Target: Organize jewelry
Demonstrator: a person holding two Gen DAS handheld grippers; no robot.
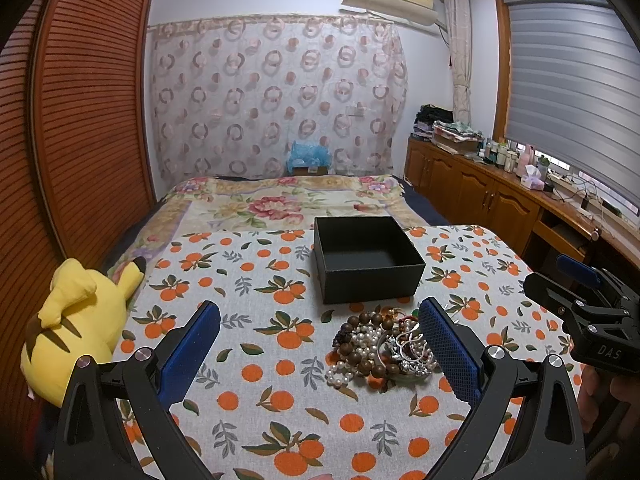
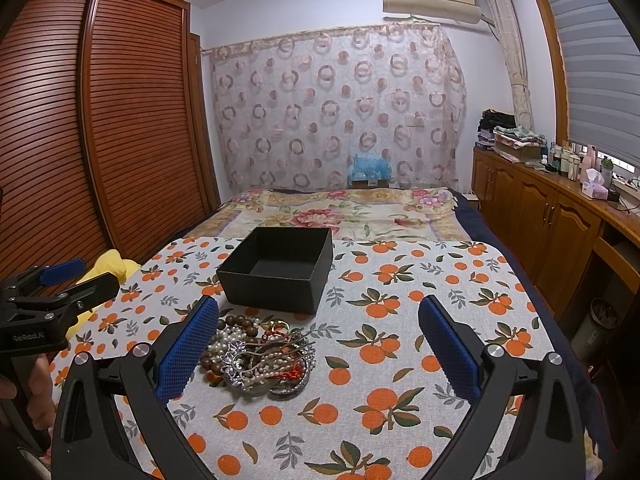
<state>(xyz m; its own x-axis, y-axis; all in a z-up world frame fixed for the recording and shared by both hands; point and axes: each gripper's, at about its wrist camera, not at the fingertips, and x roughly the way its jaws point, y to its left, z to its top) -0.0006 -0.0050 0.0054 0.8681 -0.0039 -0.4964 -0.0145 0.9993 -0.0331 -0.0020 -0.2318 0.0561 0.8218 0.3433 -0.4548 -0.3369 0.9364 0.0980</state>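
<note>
Left gripper [image 1: 320,344]: fingers [image 1: 192,354] spread wide apart, nothing between the blue pads. It hangs above the tabletop, its right-hand pad overlapping the right edge of the jewelry pile in its own view.

Right gripper [image 2: 318,344]: fingers [image 2: 448,350] likewise spread wide, holding nothing. Its left-hand pad sits in front of the left edge of the same pile in its own view. Whether either pad touches the pile, I cannot tell.

Jewelry pile [image 1: 382,348]: one tangled heap on the tabletop. Brown wooden beads and white pearl strands toward the left, silver metal pieces and a bit of red toward the right, an orange ring at the far edge. It lies between the two grippers.

Black box [image 1: 366,258]: open, no lid, inside bare. It stands just behind the pile, on the side away from the grippers, close to it.

Tabletop [image 1: 260,380]: covered by a white cloth printed with oranges and leaves.

Yellow plush toy [image 1: 76,328]: lying at the left edge of the tabletop.

Beyond: a bed [image 1: 280,200] with a floral cover. A hand grips the right gripper's handle at the edge of the left view.
</note>
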